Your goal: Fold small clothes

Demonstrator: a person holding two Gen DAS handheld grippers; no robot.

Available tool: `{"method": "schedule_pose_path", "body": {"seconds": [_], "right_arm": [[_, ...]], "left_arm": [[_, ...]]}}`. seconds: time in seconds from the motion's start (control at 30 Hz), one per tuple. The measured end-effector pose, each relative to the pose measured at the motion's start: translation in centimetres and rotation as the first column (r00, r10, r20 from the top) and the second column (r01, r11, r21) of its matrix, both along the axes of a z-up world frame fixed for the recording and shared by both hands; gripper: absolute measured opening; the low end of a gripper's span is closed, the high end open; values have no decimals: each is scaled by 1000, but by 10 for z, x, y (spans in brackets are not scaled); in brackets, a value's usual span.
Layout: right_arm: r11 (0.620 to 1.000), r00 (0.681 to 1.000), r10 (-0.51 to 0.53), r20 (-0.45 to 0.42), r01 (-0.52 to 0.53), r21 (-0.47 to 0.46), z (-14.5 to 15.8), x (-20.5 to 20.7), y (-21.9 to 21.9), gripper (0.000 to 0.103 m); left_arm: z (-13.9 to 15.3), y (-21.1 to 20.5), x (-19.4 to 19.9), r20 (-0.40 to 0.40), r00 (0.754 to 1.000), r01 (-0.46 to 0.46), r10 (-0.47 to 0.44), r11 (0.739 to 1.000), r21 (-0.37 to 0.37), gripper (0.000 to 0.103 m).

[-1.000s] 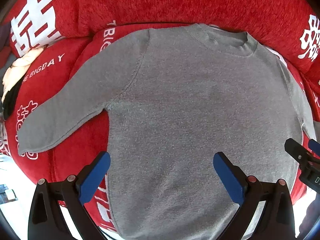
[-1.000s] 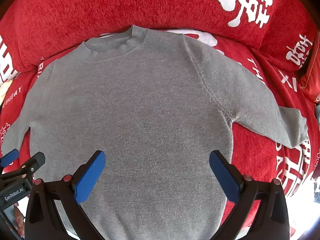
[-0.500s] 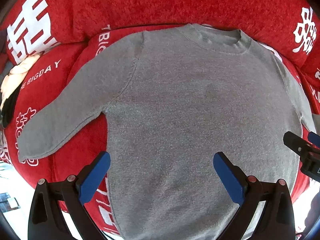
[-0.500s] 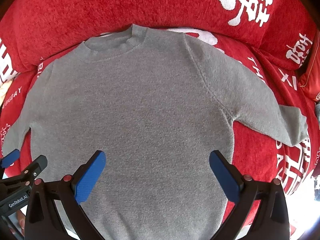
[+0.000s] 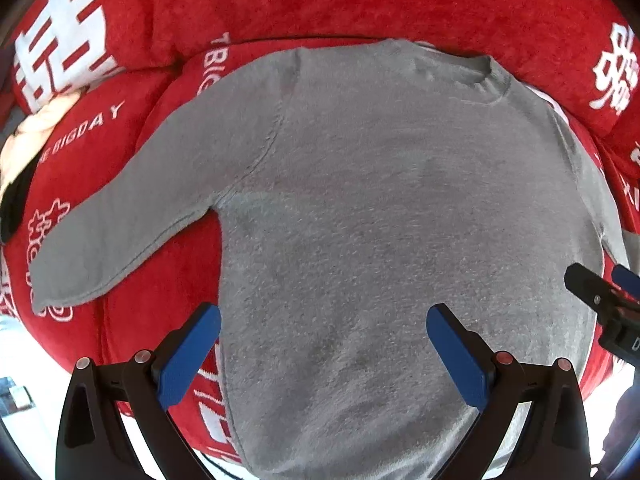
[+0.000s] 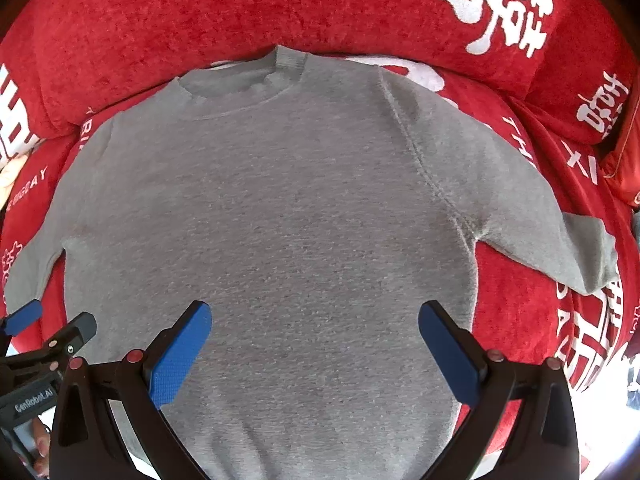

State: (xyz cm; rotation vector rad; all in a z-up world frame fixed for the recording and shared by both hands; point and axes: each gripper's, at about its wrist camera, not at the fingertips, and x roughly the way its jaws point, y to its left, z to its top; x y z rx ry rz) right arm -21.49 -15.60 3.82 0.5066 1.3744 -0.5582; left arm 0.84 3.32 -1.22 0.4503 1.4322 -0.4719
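A small grey knit sweater (image 5: 392, 216) lies flat on a red cover, neck away from me, both sleeves spread out to the sides. It also fills the right wrist view (image 6: 280, 220). My left gripper (image 5: 324, 344) is open and empty, hovering over the sweater's lower left part; its left sleeve (image 5: 120, 220) lies to the left. My right gripper (image 6: 316, 344) is open and empty over the lower middle; the right sleeve (image 6: 560, 236) lies to the right. Each gripper shows at the other view's edge, the right gripper (image 5: 600, 300) and the left gripper (image 6: 44, 332).
The red cover (image 5: 320, 4) with white lettering rises into a padded back behind the sweater. A red cushion (image 6: 628, 160) sits at the far right. A pale and black item (image 5: 20, 160) lies at the far left edge.
Both grippers have stayed open. The left view has shifted slightly, so the sweater sits a little further left and lower in it. The right view is almost unchanged.
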Motion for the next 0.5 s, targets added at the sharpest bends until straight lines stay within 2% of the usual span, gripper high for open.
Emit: {"method": "schedule_pose_path", "body": {"seconds": [0.17, 0.23, 0.5], "right_arm": [[999, 999, 38, 3, -38, -34, -2, 7, 6, 103], [999, 999, 49, 5, -49, 20, -3, 9, 9, 103], [998, 998, 58, 2, -58, 23, -1, 17, 19, 103]], "left_arm": [[-2, 10, 7, 13, 1000, -23, 23, 1000, 21, 103], [-2, 14, 9, 20, 1000, -17, 17, 1000, 21, 103], [-3, 30, 19, 27, 999, -47, 47, 999, 16, 103]]}}
